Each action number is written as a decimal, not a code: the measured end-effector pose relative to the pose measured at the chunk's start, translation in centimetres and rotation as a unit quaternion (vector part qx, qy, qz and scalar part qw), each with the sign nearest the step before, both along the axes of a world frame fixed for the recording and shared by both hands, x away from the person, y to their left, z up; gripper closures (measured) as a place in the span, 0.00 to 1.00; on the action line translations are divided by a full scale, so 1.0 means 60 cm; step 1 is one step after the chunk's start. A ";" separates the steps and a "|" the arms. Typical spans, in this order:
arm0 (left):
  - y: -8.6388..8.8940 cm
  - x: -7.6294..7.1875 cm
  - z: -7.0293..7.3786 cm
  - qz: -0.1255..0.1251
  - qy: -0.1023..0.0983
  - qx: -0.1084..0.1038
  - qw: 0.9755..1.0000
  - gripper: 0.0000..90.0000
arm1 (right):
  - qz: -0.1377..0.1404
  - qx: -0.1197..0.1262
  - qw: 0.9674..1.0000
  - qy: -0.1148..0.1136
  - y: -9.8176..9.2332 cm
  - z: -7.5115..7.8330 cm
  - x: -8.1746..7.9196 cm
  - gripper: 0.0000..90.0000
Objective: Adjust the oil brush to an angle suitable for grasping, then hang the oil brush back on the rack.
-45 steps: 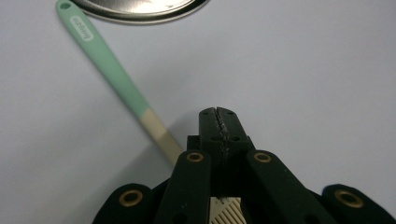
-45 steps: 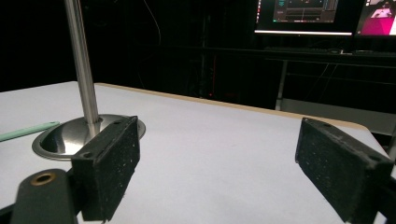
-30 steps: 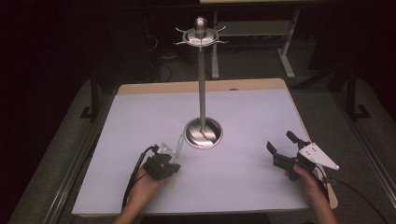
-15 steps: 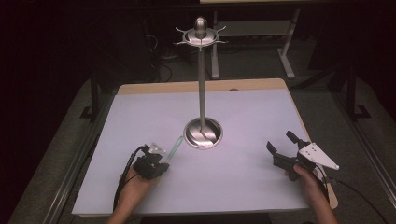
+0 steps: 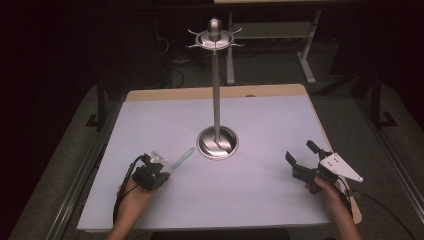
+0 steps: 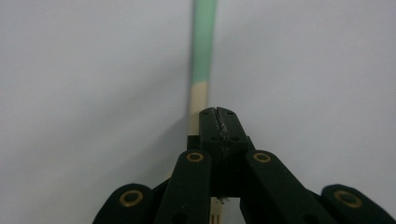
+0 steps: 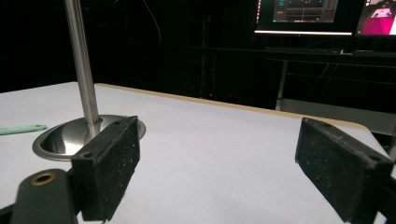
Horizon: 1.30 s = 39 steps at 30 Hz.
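Note:
A thin stick, green at its far part and beige nearer point(image 5: 181, 159), lies on the white table top and points toward the metal stand's round base point(image 5: 217, 142). My left gripper point(image 5: 165, 172) sits at the stick's near end. In the left gripper view its jaws point(image 6: 218, 112) are shut, with the seam closed. The stick point(image 6: 204, 42) runs out from under their left side, and I cannot tell whether it is gripped. My right gripper point(image 5: 300, 151) rests at the front right, its pads point(image 7: 112, 163) wide open with nothing between them. The stick's tip point(image 7: 21, 129) lies beside the base point(image 7: 60, 140).
The stand's tall pole point(image 5: 216, 90) rises from the table's middle to a hooked crown point(image 5: 215, 37). The table's wooden far edge point(image 5: 210, 92) borders dark floor and metal frames. Monitors point(image 7: 303, 14) glow beyond the table.
My left gripper has slid left, away from the stand. More of the stick shows in front of it, and the stick's tip has stayed put. The right gripper has not moved.

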<state>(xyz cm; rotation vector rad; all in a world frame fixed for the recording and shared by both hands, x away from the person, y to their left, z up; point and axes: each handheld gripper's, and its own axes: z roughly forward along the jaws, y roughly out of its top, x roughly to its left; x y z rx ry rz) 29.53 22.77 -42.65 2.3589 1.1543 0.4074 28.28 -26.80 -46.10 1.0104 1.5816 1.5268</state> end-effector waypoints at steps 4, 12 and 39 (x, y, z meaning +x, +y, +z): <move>0.008 0.003 0.000 -0.002 0.006 -0.017 1.000 1.00 | 0.001 0.000 1.000 0.000 0.000 0.000 0.000 0.15; 0.028 0.006 0.012 -0.026 0.005 -0.049 0.998 1.00 | 0.000 0.000 1.000 0.000 0.000 0.000 0.000 0.15; 0.043 0.061 0.056 -0.082 0.029 -0.070 0.994 0.74 | 0.002 -0.001 1.000 0.002 0.000 0.000 0.001 0.15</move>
